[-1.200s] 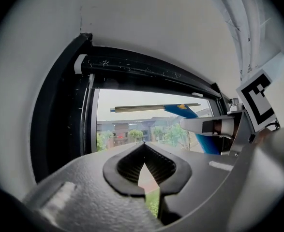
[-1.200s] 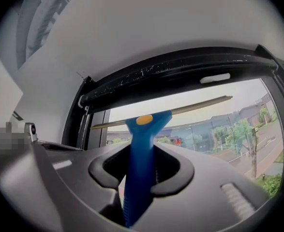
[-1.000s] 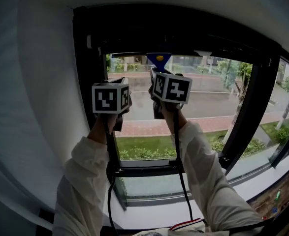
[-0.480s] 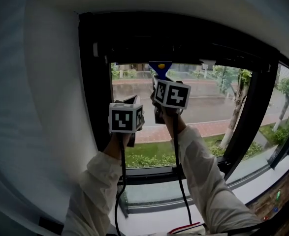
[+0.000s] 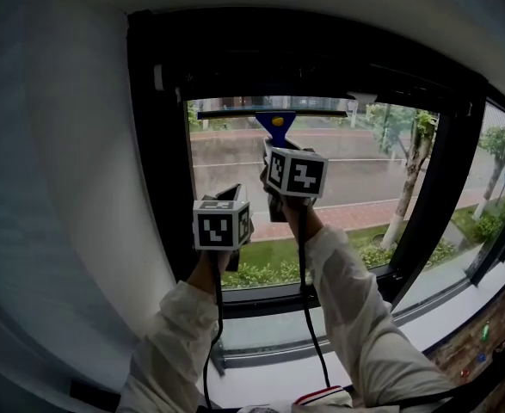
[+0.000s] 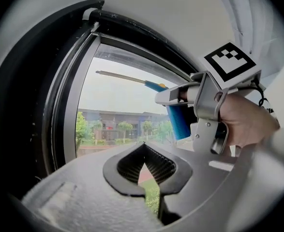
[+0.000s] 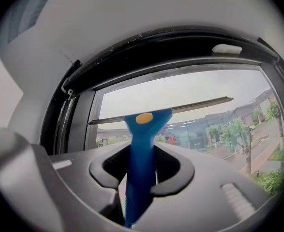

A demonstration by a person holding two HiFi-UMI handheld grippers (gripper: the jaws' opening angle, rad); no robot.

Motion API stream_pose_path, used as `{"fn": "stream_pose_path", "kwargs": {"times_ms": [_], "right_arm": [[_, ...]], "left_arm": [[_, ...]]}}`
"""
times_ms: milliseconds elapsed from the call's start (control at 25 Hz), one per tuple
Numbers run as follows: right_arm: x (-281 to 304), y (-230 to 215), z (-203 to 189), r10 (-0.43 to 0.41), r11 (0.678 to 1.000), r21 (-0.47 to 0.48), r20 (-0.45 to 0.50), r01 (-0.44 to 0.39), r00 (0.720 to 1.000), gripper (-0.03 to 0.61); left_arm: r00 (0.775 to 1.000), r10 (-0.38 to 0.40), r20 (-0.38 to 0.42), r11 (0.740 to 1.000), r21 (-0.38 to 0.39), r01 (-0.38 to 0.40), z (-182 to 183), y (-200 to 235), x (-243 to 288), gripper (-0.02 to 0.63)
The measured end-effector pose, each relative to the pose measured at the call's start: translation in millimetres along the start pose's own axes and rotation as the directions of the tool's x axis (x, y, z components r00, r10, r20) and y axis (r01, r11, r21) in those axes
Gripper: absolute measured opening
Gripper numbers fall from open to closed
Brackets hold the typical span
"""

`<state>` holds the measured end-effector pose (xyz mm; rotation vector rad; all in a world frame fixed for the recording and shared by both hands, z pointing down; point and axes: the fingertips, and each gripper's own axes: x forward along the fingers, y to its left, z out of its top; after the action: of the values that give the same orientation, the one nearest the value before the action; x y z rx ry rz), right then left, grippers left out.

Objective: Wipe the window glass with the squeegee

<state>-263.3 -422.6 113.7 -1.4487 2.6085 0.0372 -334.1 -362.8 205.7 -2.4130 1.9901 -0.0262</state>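
Head view: two hand-held grey grippers are counted, each topped by one black-and-white marker cube (image 5: 222,228), and two white sleeves (image 5: 360,325) are seen. The left gripper (image 5: 228,198) is held lower, just beside the right gripper (image 5: 274,149). One blue plastic squeegee (image 5: 276,120) is raised. Its long dark blade is laid along the top of the clear window glass (image 5: 364,188), just under the black window frame (image 5: 157,162). A white wall (image 5: 63,196) is noted at left and a white sill (image 5: 261,370) below. A street, trees and lawn are seen outside.

Left gripper view: the jaws are drawn together, and nothing is held between them.

Right gripper view: the jaws are clamped on the squeegee's blue handle. The blade is set against the glass near the upper frame.
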Motion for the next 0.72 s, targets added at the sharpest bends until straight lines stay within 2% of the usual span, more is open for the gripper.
{"fn": "stream_pose_path", "kwargs": {"times_ms": [400,600,720], "right_arm": [[-11,-3,-58,0.005,1.0,0.004,-0.063,-0.005,0.998,0.127],[-17,-1,-98,0.028,1.0,0.0,-0.092,-0.028,0.995,0.127],[-23,-3,-119,0.02,1.0,0.005,-0.102,-0.02,0.995,0.127]], "left_arm": [[0.999,0.01,-0.047,1.0,-0.023,-0.011,-44,3,-2,0.003],[0.997,0.066,-0.04,0.998,0.029,-0.064,-79,4,-15,0.003],[0.996,0.065,-0.066,0.998,-0.009,-0.065,-106,2,-18,0.003]]}}
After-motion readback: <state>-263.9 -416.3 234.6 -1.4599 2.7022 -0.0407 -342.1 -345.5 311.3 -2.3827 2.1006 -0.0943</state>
